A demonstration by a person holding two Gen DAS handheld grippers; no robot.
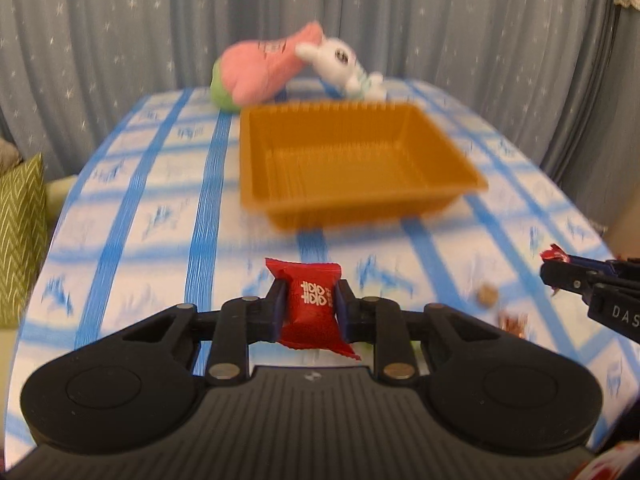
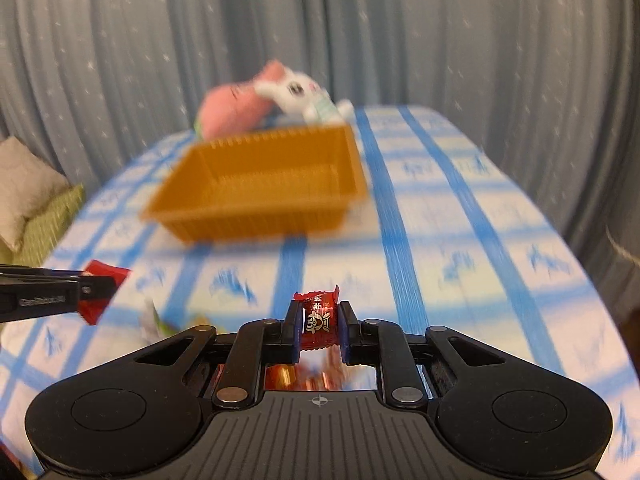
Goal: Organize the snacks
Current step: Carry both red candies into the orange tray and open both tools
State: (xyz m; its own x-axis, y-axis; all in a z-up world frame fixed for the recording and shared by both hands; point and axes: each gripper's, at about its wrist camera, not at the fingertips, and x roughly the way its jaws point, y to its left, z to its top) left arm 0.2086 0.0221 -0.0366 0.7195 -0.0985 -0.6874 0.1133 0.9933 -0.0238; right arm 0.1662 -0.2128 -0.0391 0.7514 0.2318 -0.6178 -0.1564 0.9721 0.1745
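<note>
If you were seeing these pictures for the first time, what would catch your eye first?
The orange tray sits mid-table on the blue-striped cloth, with a pink and white plush toy behind it. Nearer, the left gripper and the right gripper each pinch a red candy.

Grey star-print curtain (image 1: 120, 40) behind table (image 1: 132, 216) (blue-check cloth); green cushion (image 1: 20, 236) left.

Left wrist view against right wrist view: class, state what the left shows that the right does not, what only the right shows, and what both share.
Only the left wrist view shows the white print on the red snack packet in the left gripper, and small loose snacks on the tablecloth. Only the right shows the cartoon-printed red candy face-on in the right gripper, and a beige cushion. Both share the orange tray, the plush toys and the blue-striped tablecloth.
</note>
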